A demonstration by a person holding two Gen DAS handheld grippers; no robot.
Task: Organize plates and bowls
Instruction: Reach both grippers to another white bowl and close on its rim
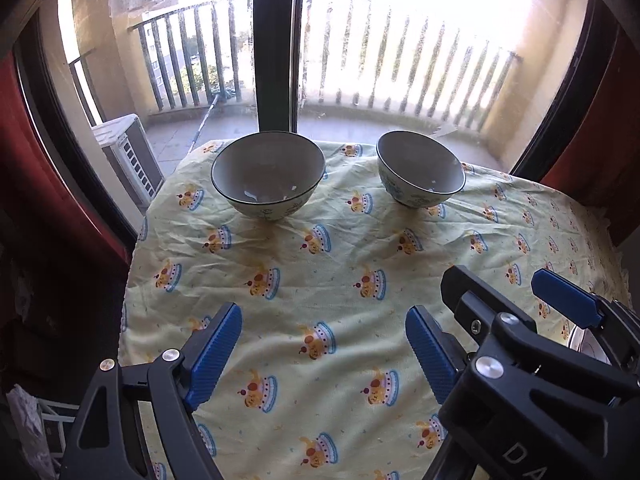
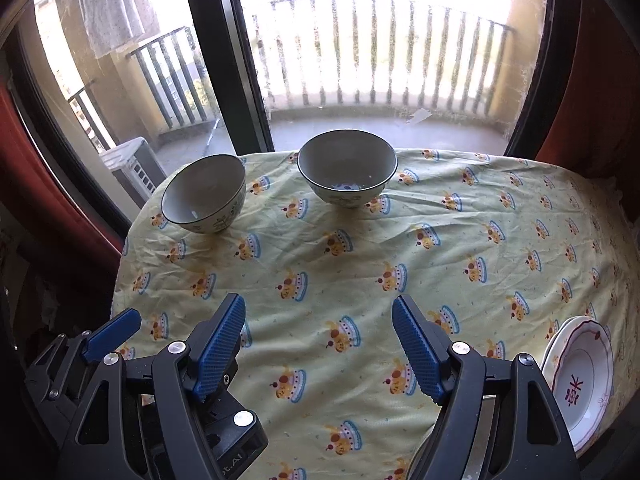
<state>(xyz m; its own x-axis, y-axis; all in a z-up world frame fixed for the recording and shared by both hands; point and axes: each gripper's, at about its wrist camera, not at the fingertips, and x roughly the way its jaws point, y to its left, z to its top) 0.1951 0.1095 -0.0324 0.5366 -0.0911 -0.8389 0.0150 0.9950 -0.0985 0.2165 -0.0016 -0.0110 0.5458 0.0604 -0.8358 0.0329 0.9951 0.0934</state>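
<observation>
At the upper left of the right wrist view sits one bowl (image 2: 204,194), tilted a little on the wrinkled tablecloth (image 2: 360,248), and just right of it, near the window edge of the table, a second bowl (image 2: 347,172) stands upright. They are apart, not nested, so stacking them looks like the job ahead. Lower in the frame the left gripper (image 1: 322,354) hangs released over bare cloth, its blue pads wide apart and holding nothing. Beside it the right gripper (image 2: 318,346) is likewise spread and empty (both seem poised to reach forward). At the lower right edge a stack of white plates (image 2: 580,376) with a red rim and red character rests near the table's border, probably already gathered there.
</observation>
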